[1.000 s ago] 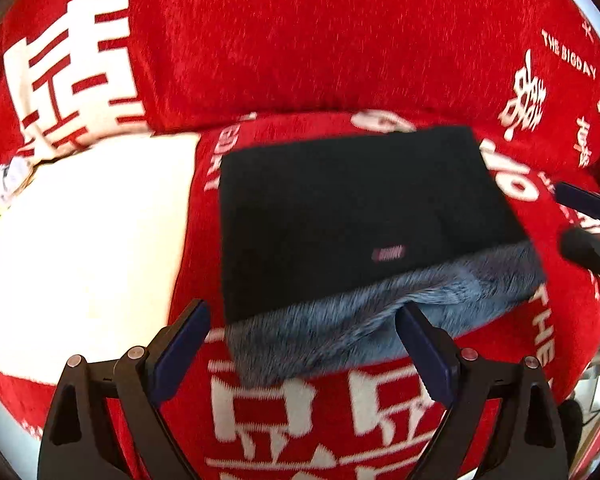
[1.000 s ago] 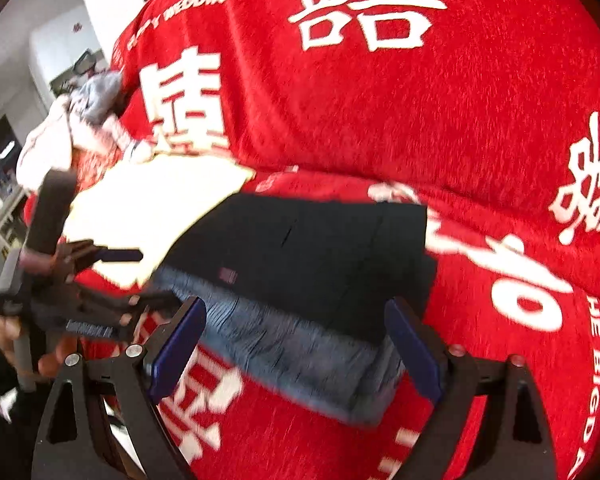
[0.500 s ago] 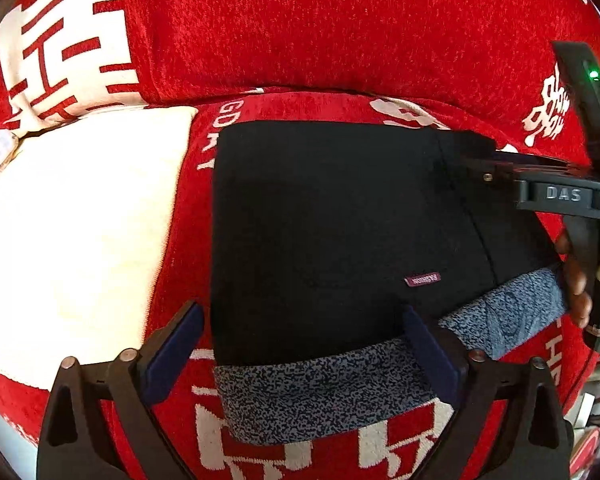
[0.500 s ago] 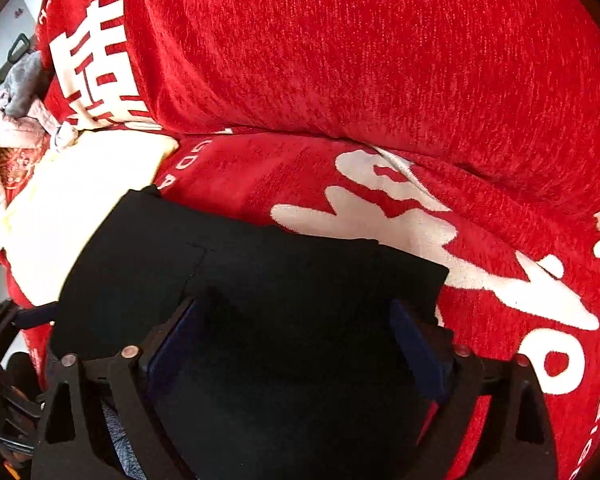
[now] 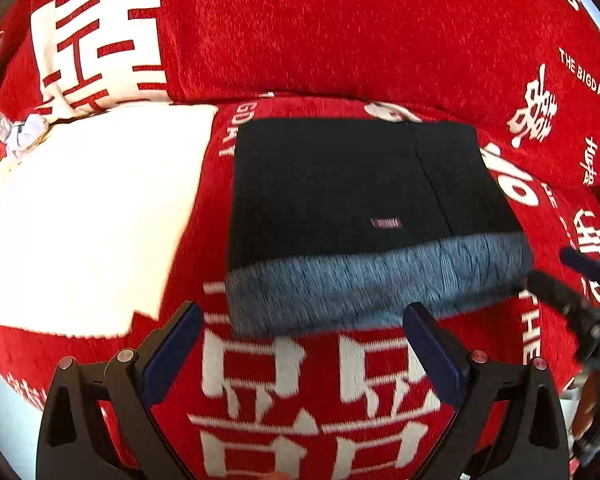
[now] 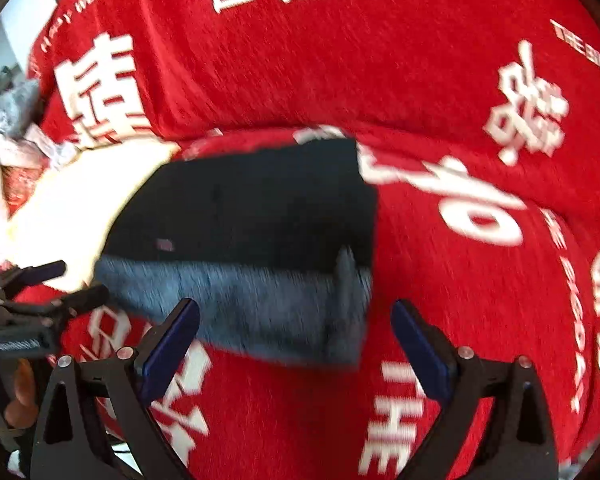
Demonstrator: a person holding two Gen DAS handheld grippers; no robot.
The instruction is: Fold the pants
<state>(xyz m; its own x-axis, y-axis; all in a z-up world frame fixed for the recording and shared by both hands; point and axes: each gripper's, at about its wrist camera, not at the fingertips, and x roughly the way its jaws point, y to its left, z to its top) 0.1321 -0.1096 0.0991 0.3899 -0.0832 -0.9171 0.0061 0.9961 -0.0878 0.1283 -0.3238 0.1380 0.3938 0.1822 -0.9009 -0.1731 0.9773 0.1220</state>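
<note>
**Folded pants flat on red sofa seat, both sets of jaws spread and empty**

Pants (image 5: pixel 340 188) folded into a compact, near-rectangular bundle, lying flat on the seat of a red sofa (image 5: pixel 340 40) with white printed characters. Long axis running side to side across the seat in the left wrist view; grey fuzzy band (image 5: pixel 372 280) along the near edge, black smooth face toward the backrest. Small pinkish label (image 5: pixel 385 223) on the black panel, close to the grey band. Cream cushion or cloth (image 5: pixel 84 216) just beside the bundle on its left. Sofa fabric coarse, chenille-like.

Left gripper (image 5: pixel 302 354) hovering above the seat just short of the grey edge, jaws wide apart, nothing between the blue pads. Right gripper (image 6: pixel 296 350) over the near right corner of the pants (image 6: pixel 252 208), jaws opening, gripping nothing; picture motion-blurred.
</note>
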